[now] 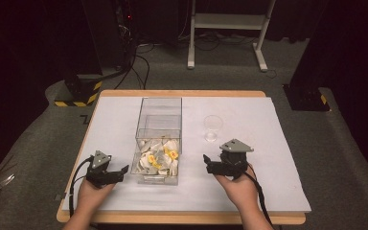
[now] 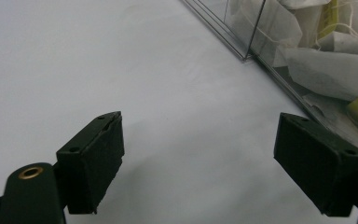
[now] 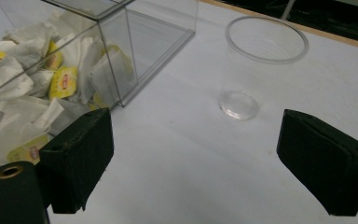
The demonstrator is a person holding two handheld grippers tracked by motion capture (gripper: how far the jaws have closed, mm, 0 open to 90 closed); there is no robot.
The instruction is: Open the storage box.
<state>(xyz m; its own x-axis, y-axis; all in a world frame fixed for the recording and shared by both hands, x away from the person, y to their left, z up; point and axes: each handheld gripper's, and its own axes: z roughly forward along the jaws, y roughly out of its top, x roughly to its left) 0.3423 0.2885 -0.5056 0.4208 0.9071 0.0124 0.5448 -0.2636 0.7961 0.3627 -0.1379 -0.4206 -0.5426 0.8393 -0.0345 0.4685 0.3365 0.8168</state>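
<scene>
A clear plastic box (image 1: 158, 139) stands mid-table, its near compartment heaped with white tea bags with yellow tags (image 1: 159, 158). The tea bags (image 3: 32, 79) lie at the left of the right gripper view, behind the box wall (image 3: 116, 65). A clear empty cup (image 1: 212, 127) stands upright right of the box, and the cup (image 3: 256, 70) is ahead of my right gripper (image 3: 214, 163). My left gripper (image 1: 122, 171) rests open left of the box, its jaws wide over bare white surface; the box corner (image 2: 249, 56) is at upper right there. My right gripper (image 1: 207, 163) is open, right of the box, near the cup.
The table (image 1: 268, 191) has a white cover with wooden edges showing. Beyond it on the grey floor stand a white frame (image 1: 227, 28), cables (image 1: 139, 62) and a black-and-yellow striped base (image 1: 79, 93). Bare white surface lies left and right of the box.
</scene>
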